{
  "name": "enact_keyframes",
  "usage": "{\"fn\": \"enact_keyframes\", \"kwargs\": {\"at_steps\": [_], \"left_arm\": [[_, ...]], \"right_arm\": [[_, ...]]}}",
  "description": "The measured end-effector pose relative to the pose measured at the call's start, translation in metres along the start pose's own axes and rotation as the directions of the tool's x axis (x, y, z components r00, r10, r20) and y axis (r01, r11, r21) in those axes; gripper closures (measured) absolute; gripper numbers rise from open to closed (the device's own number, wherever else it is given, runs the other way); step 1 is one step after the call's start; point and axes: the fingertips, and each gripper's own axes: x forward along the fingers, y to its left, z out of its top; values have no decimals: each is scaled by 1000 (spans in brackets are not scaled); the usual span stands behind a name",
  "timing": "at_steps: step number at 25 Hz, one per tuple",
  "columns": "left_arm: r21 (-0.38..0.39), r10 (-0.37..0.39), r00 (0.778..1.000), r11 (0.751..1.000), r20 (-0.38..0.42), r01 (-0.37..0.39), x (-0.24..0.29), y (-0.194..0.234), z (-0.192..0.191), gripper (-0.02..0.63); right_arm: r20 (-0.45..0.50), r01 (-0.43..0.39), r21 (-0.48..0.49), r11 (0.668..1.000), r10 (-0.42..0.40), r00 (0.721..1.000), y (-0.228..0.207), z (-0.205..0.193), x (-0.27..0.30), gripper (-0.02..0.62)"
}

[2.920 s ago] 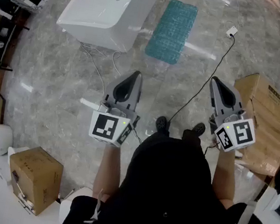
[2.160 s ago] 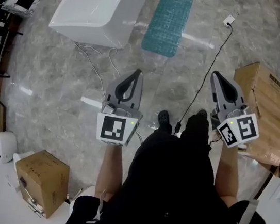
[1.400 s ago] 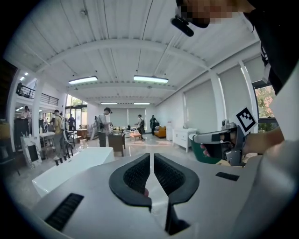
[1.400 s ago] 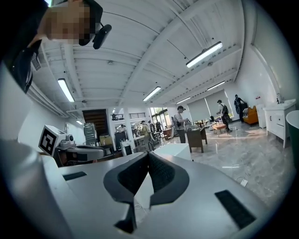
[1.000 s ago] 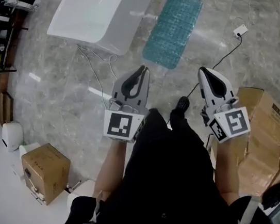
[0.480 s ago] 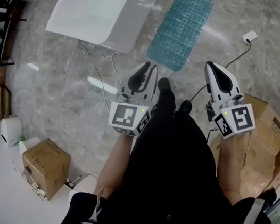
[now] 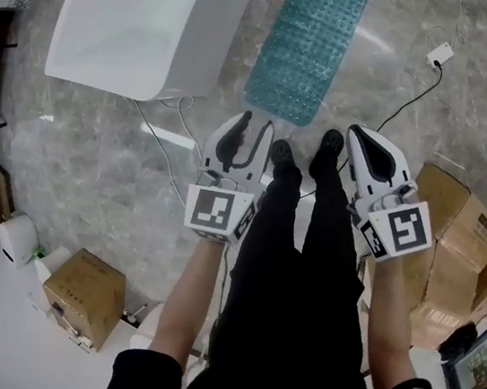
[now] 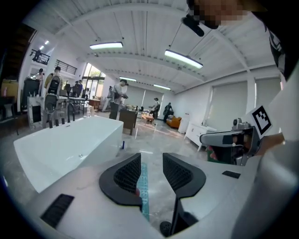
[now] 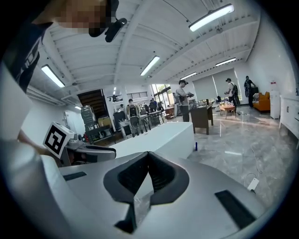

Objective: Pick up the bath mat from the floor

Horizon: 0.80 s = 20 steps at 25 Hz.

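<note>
The teal bath mat (image 7: 307, 44) lies flat on the marble floor beside the white bathtub (image 7: 143, 20), just ahead of the person's shoes. My left gripper (image 7: 255, 126) hovers near the mat's near end; its jaws are opening, with nothing between them. In the left gripper view the mat (image 8: 144, 186) shows as a strip through the gap of the left gripper (image 8: 152, 158). My right gripper (image 7: 357, 134) is held over the floor to the right of the mat. In the right gripper view the right gripper (image 9: 148, 155) is shut and empty.
Cardboard boxes (image 7: 446, 237) are stacked at the right, and another box (image 7: 83, 297) sits at the lower left. A black cable with a white plug (image 7: 440, 54) runs across the floor right of the mat. Thin wires (image 7: 179, 111) lie by the tub.
The person has walked up to the mat, which now lies right in front of the shoes. Both grippers came forward with them. The left jaws have parted.
</note>
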Motion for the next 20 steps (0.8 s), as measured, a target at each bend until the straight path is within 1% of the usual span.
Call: {"fn": "enact_keyframes", "kwargs": {"at_steps": [2, 4, 6, 8, 12, 16, 20], "left_arm": [[-17, -13, 1000, 1000, -15, 13, 31, 8, -18, 440], [-39, -3, 999, 999, -47, 1, 54, 15, -41, 417], [-61, 6, 999, 998, -52, -10, 76, 20, -68, 403], [-81, 14, 998, 997, -59, -18, 98, 27, -101, 389], [-112, 39, 991, 992, -125, -53, 138, 46, -185, 357], [-150, 84, 980, 982, -179, -111, 173, 67, -272, 348], [-216, 112, 967, 963, -229, -163, 201, 89, -362, 337]], "right_arm": [[-20, -8, 10, 1000, 8, 1000, -17, -22, 25, 583], [-48, -28, 27, 999, 29, 998, -29, -51, 49, 583], [-73, -50, 40, 998, 53, 996, -39, -81, 73, 583], [-87, -54, 64, 996, 60, 994, -50, -110, 95, 583], [-106, -23, 128, 992, 37, 994, -74, -179, 133, 583], [-157, -44, 142, 989, 66, 985, -87, -254, 165, 583], [-204, -61, 145, 988, 91, 975, -99, -316, 192, 583]]}}
